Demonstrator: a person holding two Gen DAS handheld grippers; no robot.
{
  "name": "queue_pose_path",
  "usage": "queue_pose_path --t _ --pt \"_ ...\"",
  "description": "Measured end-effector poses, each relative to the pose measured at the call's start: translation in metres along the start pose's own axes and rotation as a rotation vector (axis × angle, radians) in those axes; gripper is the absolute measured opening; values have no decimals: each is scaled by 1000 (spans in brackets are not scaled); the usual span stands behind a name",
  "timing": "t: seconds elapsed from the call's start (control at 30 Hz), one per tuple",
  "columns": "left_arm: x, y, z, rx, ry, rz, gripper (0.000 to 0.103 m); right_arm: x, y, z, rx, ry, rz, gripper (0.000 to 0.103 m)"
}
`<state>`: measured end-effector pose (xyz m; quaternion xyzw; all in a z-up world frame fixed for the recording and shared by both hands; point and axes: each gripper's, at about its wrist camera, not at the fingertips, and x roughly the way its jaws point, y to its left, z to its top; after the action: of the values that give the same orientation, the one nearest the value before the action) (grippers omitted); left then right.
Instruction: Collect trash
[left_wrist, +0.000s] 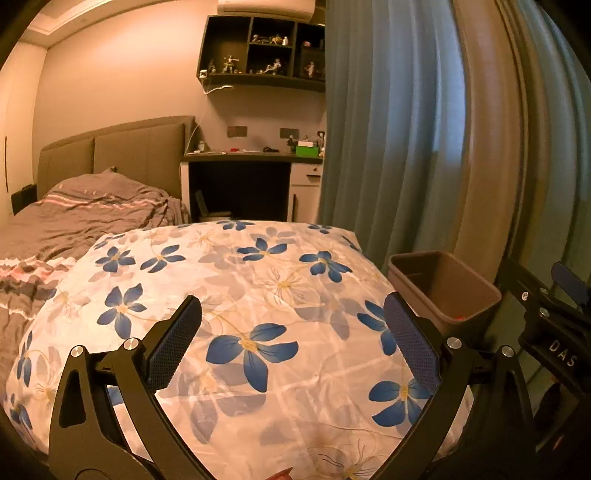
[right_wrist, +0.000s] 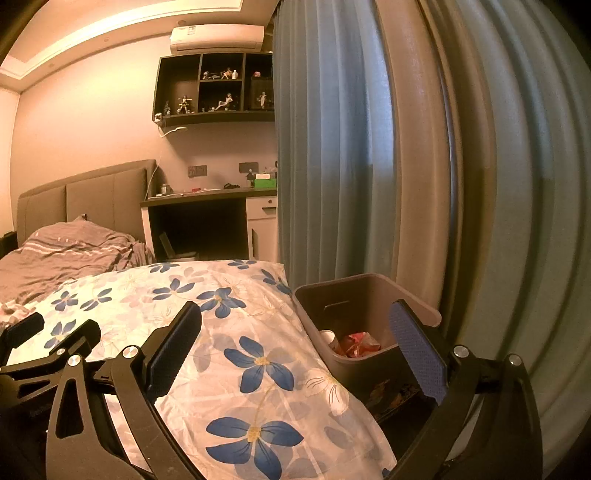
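Bedroom scene, read left to right. Grey striped bedding lies at far left below the headboard; a cluttered worktop stands against the back wall. Floral quilt fills the centre, with no loose litter visible on it in either view. Left gripper hovers over the quilt, its fingers spread wide with nothing between them. Right gripper is likewise wide apart and unloaded, aimed toward the bed's edge. Brown bin sits just beside the quilt, against the blue curtain, and already holds the trash: a red crumpled wrapper and a small cup. Judged risks: the right gripper's outer finger appears close to the bin rim, so a careless sweep could tip it and spill the contents; either finger could also snag loose quilt fabric.
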<state>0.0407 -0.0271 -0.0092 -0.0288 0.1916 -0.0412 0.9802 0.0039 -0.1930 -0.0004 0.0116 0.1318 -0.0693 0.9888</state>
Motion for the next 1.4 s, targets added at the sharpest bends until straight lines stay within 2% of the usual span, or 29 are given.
queue_pose_path --t 1.4 --pt "0 -4 -3 -7 9 -3 97 1 -3 -2 4 -1 1 97"
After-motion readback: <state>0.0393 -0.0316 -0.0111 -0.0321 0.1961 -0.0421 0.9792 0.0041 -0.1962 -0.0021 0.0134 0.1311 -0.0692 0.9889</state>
